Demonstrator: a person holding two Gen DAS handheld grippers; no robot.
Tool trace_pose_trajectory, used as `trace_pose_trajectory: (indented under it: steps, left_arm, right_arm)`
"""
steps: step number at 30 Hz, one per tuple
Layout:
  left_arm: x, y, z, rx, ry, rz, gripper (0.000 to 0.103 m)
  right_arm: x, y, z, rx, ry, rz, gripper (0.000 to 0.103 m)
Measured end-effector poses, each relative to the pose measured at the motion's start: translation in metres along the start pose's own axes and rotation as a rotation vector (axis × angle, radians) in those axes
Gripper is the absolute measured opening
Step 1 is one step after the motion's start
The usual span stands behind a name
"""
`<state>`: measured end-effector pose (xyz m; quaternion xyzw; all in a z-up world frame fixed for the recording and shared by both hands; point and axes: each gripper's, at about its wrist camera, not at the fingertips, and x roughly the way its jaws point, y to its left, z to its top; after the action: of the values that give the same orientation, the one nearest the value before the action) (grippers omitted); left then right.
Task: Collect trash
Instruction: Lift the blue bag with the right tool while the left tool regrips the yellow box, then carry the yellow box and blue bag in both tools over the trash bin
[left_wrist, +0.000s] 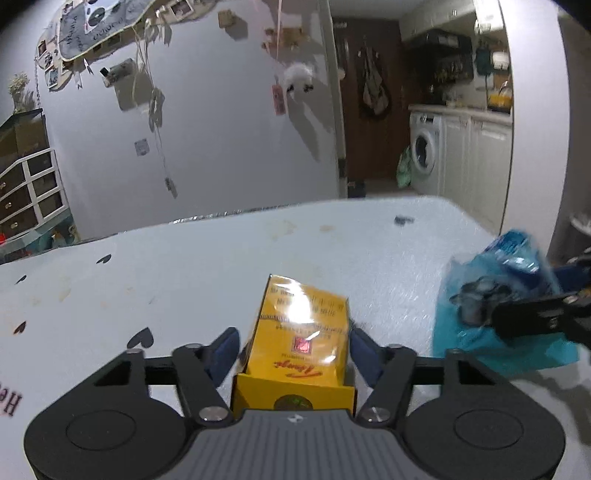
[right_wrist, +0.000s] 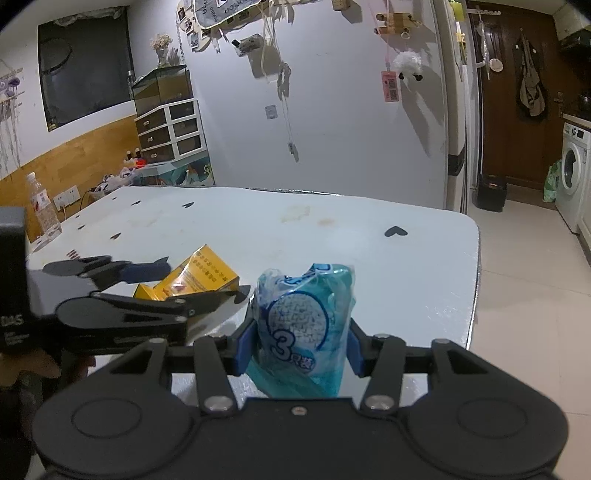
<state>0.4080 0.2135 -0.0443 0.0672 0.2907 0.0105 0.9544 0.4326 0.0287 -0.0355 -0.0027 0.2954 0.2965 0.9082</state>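
A yellow cardboard box (left_wrist: 301, 343) lies on the white table (left_wrist: 184, 266) between the blue pads of my left gripper (left_wrist: 293, 350); the pads sit at its sides, with a small gap showing on the left. The box also shows in the right wrist view (right_wrist: 207, 275), with the left gripper (right_wrist: 199, 280) around it. My right gripper (right_wrist: 301, 341) is shut on a blue plastic wrapper (right_wrist: 306, 325), held upright above the table. In the left wrist view the wrapper (left_wrist: 495, 295) is at the right, blurred, with the right gripper (left_wrist: 535, 314) on it.
The table edge (right_wrist: 472, 280) runs along the right, with tiled floor beyond. A water bottle (right_wrist: 42, 206) stands at the far left by the wall. Black heart marks (right_wrist: 395, 232) dot the tabletop. A washing machine (left_wrist: 424, 151) stands in the far room.
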Motion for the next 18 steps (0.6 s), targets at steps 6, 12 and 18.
trace_pose_trajectory:
  steps: [6,12,18]
  left_arm:
    - [-0.004,-0.002,-0.001,0.014,-0.008,0.015,0.058]
    - [-0.017,-0.002,-0.005,-0.032,0.0,0.029,0.057]
    - [-0.043,-0.007,-0.003,-0.092,-0.023,-0.002,0.057]
  right_arm:
    - [-0.002,-0.001,-0.002,0.003,-0.003,-0.004,0.051]
    - [-0.009,-0.003,-0.001,0.006,-0.023,-0.014,0.051]
    - [-0.029,-0.012,-0.001,-0.008,-0.071,-0.046,0.051]
